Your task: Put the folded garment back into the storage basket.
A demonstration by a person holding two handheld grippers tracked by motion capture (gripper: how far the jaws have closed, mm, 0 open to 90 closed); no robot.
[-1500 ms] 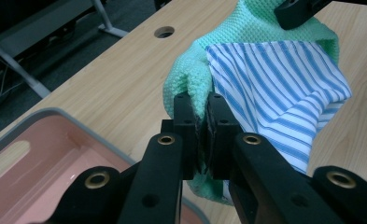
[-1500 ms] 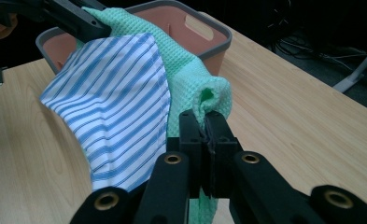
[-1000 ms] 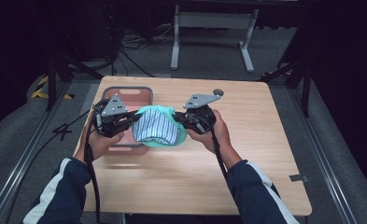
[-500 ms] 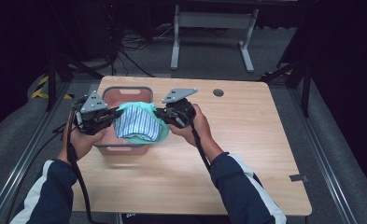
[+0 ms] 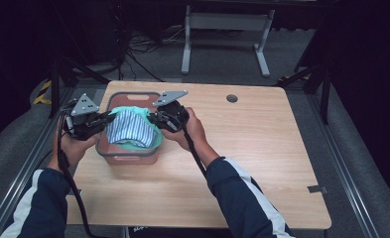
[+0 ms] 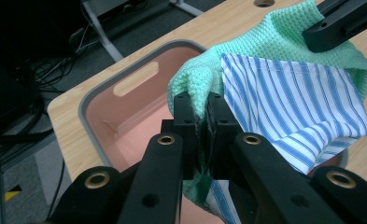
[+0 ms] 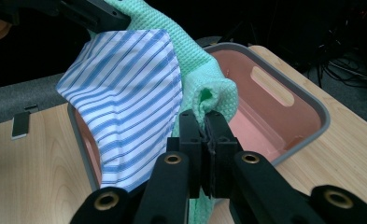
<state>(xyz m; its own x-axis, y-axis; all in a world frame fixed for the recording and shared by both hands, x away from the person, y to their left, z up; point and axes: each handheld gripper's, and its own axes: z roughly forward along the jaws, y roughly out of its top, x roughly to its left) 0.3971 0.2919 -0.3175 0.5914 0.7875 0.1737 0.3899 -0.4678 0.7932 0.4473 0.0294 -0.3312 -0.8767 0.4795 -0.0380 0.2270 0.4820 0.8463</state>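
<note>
1. High view shows both forearms, in dark sleeves with white stripes, coming up from the near edge of the table and angling toward its left half.
2. At the left, the left gripper is held in a hand at the left rim of the bin, its jaws pointing right.
3. At the right side of the bin, the right gripper sits in the other hand, its jaws pointing left, with the wrist bent inward.
4. Between the two grippers hangs the cloth, a green knit piece with a blue-and-white striped piece lying against it, stretched over the bin's opening.
5. Left gripper view has the left gripper clenched on a bunched green corner of the cloth, above the pink inside of the bin.
6. Right gripper view has the right gripper pinched tight on another green fold of the cloth, with the bin below and behind it.
7. On the far right of the bin, the tabletop carries a small round hole.
</note>
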